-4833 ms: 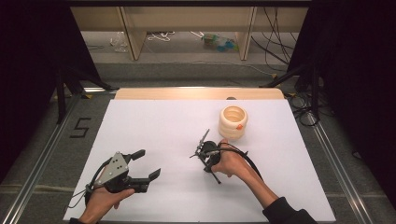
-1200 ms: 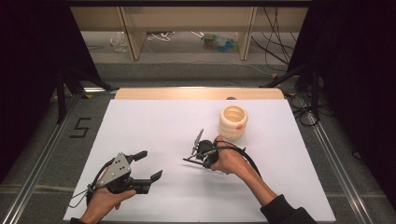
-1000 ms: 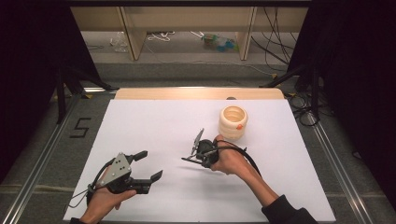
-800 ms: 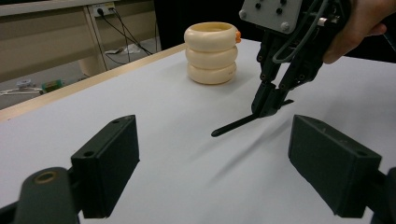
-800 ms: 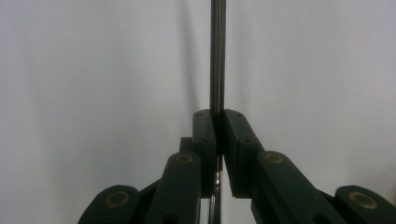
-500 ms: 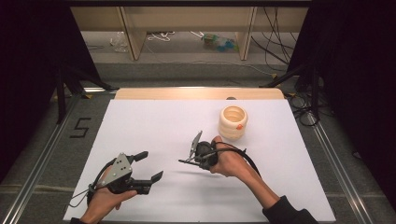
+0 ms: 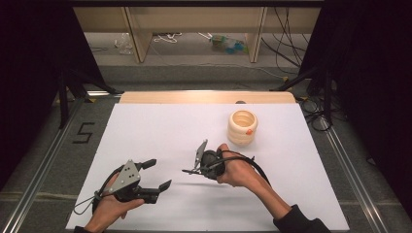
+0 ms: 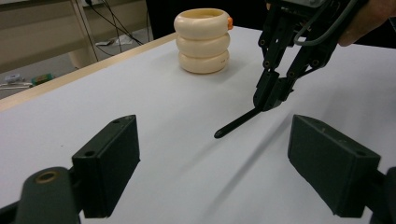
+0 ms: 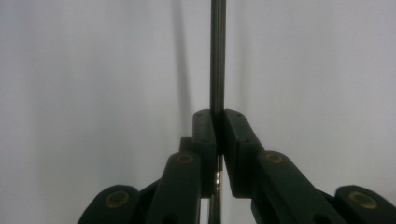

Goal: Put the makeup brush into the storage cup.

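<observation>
A stack of three cream rings (image 7: 242, 127) with a small orange bit on its rim stands at the right back of the white table (image 7: 160, 121); in the left gripper view the ring stack (image 8: 202, 41) is far ahead. My right gripper (image 7: 197, 170) is shut on a thin black rod (image 7: 187, 171) at mid-table, and the rod's free end points left, low over the surface. In the right gripper view, the rod (image 9: 217, 51) runs straight up from the right gripper (image 9: 217, 114). My left gripper (image 7: 162, 173) is open and holds nothing at the front left, facing the right gripper (image 8: 274, 91) and the rod (image 8: 236, 125).
The white table ends in a wooden strip (image 7: 204, 97) at the back. A floor mark "5" (image 7: 83, 132) lies left of it. Metal rails (image 7: 43, 160) run along both sides. Shelving legs (image 7: 138, 34) and cables stand beyond.
The right hand has turned and shifted slightly left, swinging the rod so that it points left and lies low over the table. The left gripper has barely moved.
</observation>
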A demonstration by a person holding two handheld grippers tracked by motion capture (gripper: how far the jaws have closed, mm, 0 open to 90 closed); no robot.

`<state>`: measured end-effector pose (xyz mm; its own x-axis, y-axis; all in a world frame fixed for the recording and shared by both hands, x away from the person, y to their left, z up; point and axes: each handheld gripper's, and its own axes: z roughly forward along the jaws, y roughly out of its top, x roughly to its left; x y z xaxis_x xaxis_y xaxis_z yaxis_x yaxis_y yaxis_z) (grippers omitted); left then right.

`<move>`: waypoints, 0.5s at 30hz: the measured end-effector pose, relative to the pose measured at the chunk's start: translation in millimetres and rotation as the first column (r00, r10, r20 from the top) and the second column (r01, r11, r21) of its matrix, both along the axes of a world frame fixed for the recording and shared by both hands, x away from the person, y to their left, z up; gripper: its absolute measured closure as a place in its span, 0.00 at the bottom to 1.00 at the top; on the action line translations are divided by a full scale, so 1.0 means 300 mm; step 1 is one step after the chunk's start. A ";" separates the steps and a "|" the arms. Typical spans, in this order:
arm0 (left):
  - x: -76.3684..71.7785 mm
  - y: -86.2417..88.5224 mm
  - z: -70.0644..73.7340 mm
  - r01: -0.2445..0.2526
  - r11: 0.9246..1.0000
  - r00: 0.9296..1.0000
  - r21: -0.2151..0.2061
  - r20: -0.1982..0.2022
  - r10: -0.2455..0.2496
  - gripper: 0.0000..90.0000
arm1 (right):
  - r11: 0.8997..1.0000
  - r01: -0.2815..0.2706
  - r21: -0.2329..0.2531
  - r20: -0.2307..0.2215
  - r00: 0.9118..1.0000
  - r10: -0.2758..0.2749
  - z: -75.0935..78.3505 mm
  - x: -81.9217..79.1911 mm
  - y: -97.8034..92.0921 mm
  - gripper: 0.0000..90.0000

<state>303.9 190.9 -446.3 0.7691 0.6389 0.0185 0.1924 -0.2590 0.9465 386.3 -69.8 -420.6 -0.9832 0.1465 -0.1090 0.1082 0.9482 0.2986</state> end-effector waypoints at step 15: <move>-0.003 -0.005 -0.005 0.018 1.000 1.000 0.025 -0.011 -0.018 0.19 | 0.998 -0.070 -0.007 0.035 0.997 0.070 0.012 -0.032 0.032 0.93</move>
